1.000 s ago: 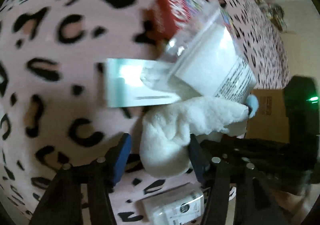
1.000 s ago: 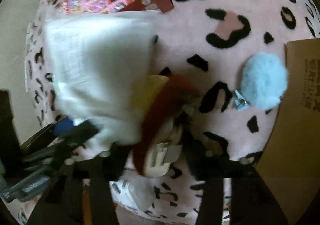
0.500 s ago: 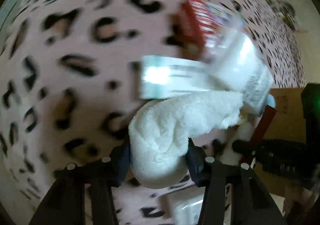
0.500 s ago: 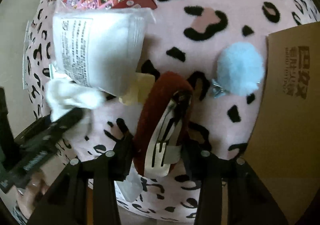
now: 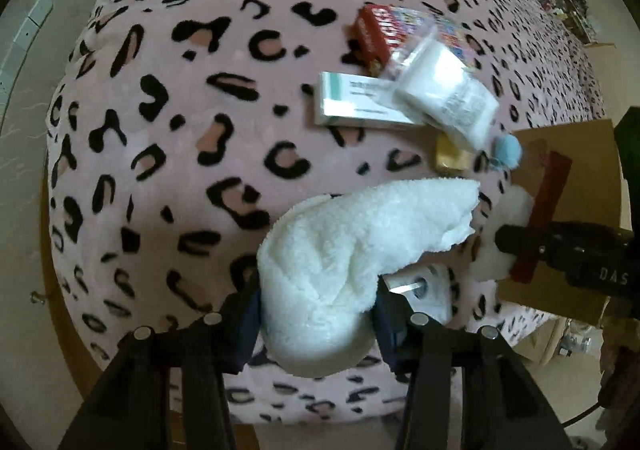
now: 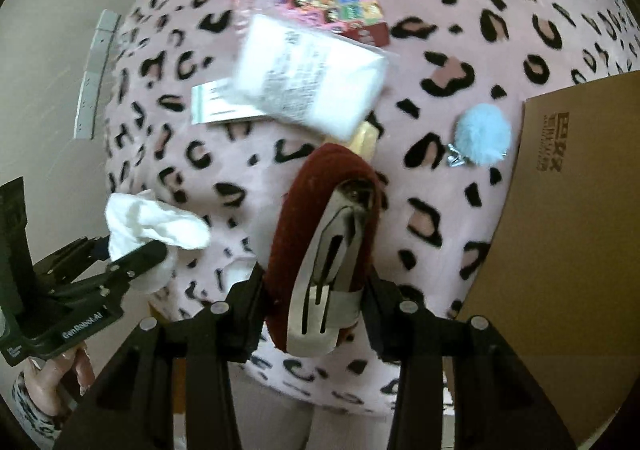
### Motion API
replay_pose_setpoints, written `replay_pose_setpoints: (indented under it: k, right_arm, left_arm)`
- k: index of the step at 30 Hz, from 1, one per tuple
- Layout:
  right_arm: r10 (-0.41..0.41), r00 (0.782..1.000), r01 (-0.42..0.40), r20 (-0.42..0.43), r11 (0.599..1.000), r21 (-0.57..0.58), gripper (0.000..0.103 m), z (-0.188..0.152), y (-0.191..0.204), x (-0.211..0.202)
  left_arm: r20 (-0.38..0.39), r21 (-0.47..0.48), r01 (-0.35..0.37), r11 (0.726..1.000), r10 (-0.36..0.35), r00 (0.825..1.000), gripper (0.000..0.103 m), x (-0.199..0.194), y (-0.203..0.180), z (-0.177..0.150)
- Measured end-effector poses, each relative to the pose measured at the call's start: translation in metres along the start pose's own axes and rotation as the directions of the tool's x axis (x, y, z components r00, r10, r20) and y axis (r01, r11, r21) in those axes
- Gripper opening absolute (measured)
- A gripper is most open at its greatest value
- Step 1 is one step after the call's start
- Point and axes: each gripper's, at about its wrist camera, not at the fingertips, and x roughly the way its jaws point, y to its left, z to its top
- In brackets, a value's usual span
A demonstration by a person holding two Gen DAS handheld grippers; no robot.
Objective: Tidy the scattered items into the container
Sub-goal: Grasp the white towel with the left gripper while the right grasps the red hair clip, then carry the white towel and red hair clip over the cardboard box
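My left gripper (image 5: 316,314) is shut on a fluffy white cloth (image 5: 352,250), lifted clear of the pink leopard-print blanket (image 5: 180,129). In the right wrist view that cloth (image 6: 152,226) hangs from the left gripper (image 6: 132,254) at lower left. My right gripper (image 6: 316,290) is shut on a dark red hair clip with a metal clasp (image 6: 324,242), also raised above the blanket. The cardboard box (image 6: 568,250) stands at the right. The same box (image 5: 576,177) lies right of the cloth, with the red clip (image 5: 544,209) in front of it.
On the blanket lie a clear bag of white pads (image 6: 308,77), a flat white-green box (image 5: 356,105), a colourful red-sided box (image 5: 384,33), a small yellow block (image 5: 452,157), a blue pompom (image 6: 482,133) and a small packet (image 5: 432,290). A hand (image 6: 48,378) holds the left gripper.
Both grippers have risen off the blanket with their loads; the items on it now look smaller and farther. The left jaws closed tighter on the white cloth.
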Motion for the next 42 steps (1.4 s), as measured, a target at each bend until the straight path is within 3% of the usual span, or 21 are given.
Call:
replay_pose_setpoints:
  k: [10,23,42]
  right_arm:
    - [0.027,0.998,-0.026,0.061,1.000,-0.013,0.043,-0.028,0.028,-0.052]
    - [0.073,0.990,-0.071,0.122,0.997,-0.016,0.043,-0.054,0.045,-0.095]
    - [0.102,0.971,-0.107,0.218,0.994,0.013,0.043,-0.075,0.021,-0.143]
  left_arm:
    - [-0.013,-0.027,0.011,1.000,-0.012,1.000,0.049,-0.042,-0.039,0.000]
    - [0.008,0.042,-0.020,0.999,0.020,1.000,0.049,-0.073,-0.081,-0.019]
    - [0.054,0.125,-0.046,0.991,0.039,0.998,0.049,-0.089,-0.139,-0.016]
